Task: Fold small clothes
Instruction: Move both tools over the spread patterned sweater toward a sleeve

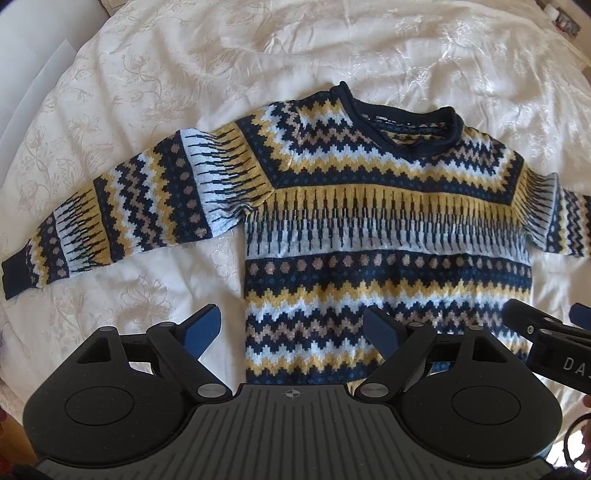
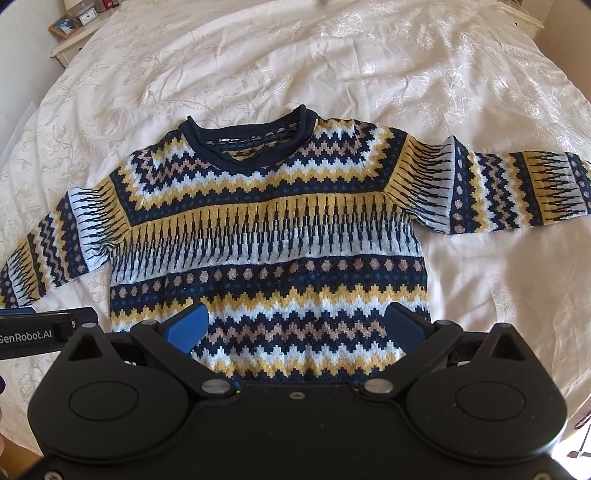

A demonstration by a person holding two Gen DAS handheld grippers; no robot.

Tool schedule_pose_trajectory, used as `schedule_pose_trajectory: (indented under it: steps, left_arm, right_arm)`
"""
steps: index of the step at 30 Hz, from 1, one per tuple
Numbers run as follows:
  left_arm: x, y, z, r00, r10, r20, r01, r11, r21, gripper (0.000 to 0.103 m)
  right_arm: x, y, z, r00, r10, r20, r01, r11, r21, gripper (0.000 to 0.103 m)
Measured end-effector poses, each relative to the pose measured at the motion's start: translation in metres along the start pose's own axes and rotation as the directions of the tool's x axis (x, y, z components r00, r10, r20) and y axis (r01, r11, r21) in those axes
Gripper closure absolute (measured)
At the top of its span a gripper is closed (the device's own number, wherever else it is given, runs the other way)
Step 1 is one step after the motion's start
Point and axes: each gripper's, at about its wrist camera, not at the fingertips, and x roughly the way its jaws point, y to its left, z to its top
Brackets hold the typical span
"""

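Observation:
A small knitted sweater (image 1: 369, 221) (image 2: 266, 236) in navy, yellow, pale blue and tan zigzags lies flat and face up on the bed, collar away from me, both sleeves spread sideways. My left gripper (image 1: 295, 332) hovers open over the sweater's lower left hem, one blue pad over the bedspread and one over the knit. My right gripper (image 2: 295, 328) is open above the lower hem, both blue pads over the knit, nothing held. The right gripper's finger (image 1: 535, 325) shows at the right edge of the left wrist view. The hem itself is hidden behind the gripper bodies.
A cream embroidered bedspread (image 2: 332, 66) covers the whole bed, wrinkled beyond the collar. A bedside table (image 2: 66, 40) with a framed picture (image 2: 64, 25) and a small clock (image 2: 88, 15) stands at the far left. The left gripper's body (image 2: 37, 330) juts in at the left edge.

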Motion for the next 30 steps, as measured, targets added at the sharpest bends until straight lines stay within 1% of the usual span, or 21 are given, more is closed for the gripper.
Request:
schedule_pose_trajectory:
  steps: [4, 9, 13, 16, 18, 23, 26, 30]
  left_arm:
    - [-0.001, -0.010, -0.002, 1.000, 0.021, -0.012, -0.022, 0.999, -0.032, 0.019]
    - [-0.002, -0.031, -0.006, 0.998, 0.050, -0.023, -0.051, 0.996, -0.067, 0.019]
    - [-0.002, -0.052, -0.011, 0.998, 0.059, -0.034, -0.062, 0.994, -0.090, 0.019]
    - [-0.004, -0.068, -0.012, 0.998, 0.051, -0.027, -0.054, 0.993, -0.107, 0.019]
    - [-0.009, -0.077, -0.012, 0.999, 0.038, -0.005, -0.038, 0.992, -0.122, 0.019]
    - [-0.021, -0.102, -0.011, 0.996, 0.018, 0.087, -0.005, 0.989, -0.146, 0.019]
    - [-0.028, -0.117, -0.009, 0.989, 0.009, 0.146, 0.015, 0.987, -0.158, 0.019]
    - [-0.031, -0.137, -0.007, 0.977, 0.034, 0.211, 0.001, 0.987, -0.162, 0.019]
  right_arm:
    - [0.005, -0.013, 0.005, 0.999, 0.029, -0.015, -0.029, 0.999, -0.022, 0.002]
    - [0.010, -0.037, 0.011, 0.998, 0.055, -0.024, -0.056, 0.997, -0.043, 0.002]
    - [0.011, -0.065, 0.018, 0.998, 0.064, -0.019, -0.065, 0.997, -0.042, 0.002]
    - [0.012, -0.090, 0.022, 0.999, 0.051, 0.003, -0.051, 0.998, -0.049, 0.002]
    - [0.011, -0.108, 0.027, 0.999, 0.034, 0.029, -0.032, 0.998, -0.057, 0.002]
    - [0.011, -0.166, 0.044, 0.995, -0.001, 0.103, 0.009, 0.997, -0.072, 0.002]
    - [0.012, -0.205, 0.058, 0.989, -0.058, 0.134, 0.068, 0.995, -0.069, 0.003]
    - [0.011, -0.259, 0.077, 0.975, -0.138, 0.174, 0.149, 0.987, -0.053, 0.003]
